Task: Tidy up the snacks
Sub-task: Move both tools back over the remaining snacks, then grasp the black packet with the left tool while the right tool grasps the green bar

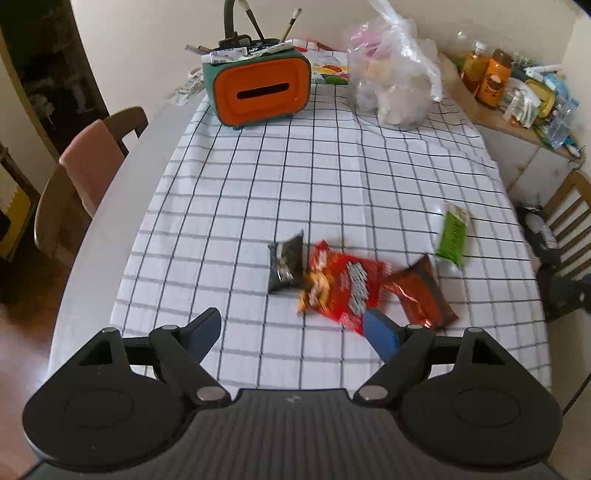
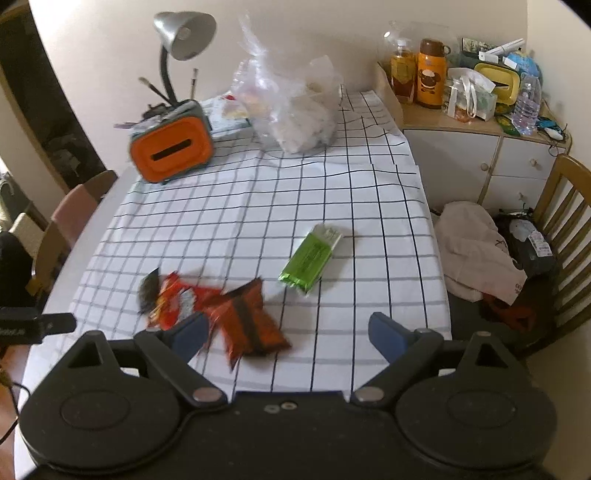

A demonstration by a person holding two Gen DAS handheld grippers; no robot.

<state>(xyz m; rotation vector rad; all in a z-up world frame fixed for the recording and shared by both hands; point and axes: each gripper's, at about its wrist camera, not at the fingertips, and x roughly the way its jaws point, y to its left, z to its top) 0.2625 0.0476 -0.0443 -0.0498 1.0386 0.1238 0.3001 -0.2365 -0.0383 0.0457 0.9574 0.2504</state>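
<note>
Four snack packs lie on the checked tablecloth point(image 1: 295, 184). A small black pack point(image 1: 286, 266), a red pack point(image 1: 343, 286), a brown-orange pack point(image 1: 424, 291) and a green pack point(image 1: 452, 238) lie in a loose row. My left gripper point(image 1: 295, 328) is open and empty, just in front of the red pack. In the right wrist view the black pack point(image 2: 147, 288), red pack point(image 2: 177, 302), brown-orange pack point(image 2: 247, 325) and green pack point(image 2: 310, 260) show. My right gripper point(image 2: 286, 334) is open and empty, over the cloth right of the brown-orange pack.
An orange and green tissue box point(image 1: 258, 92) with brushes and a lamp point(image 2: 184, 33) stand at the back. A clear plastic bag point(image 1: 395, 74) sits beside it. A cluttered cabinet point(image 2: 472, 147) and wooden chairs point(image 1: 85, 184) flank the table. The left gripper point(image 2: 33, 326) shows at the far left.
</note>
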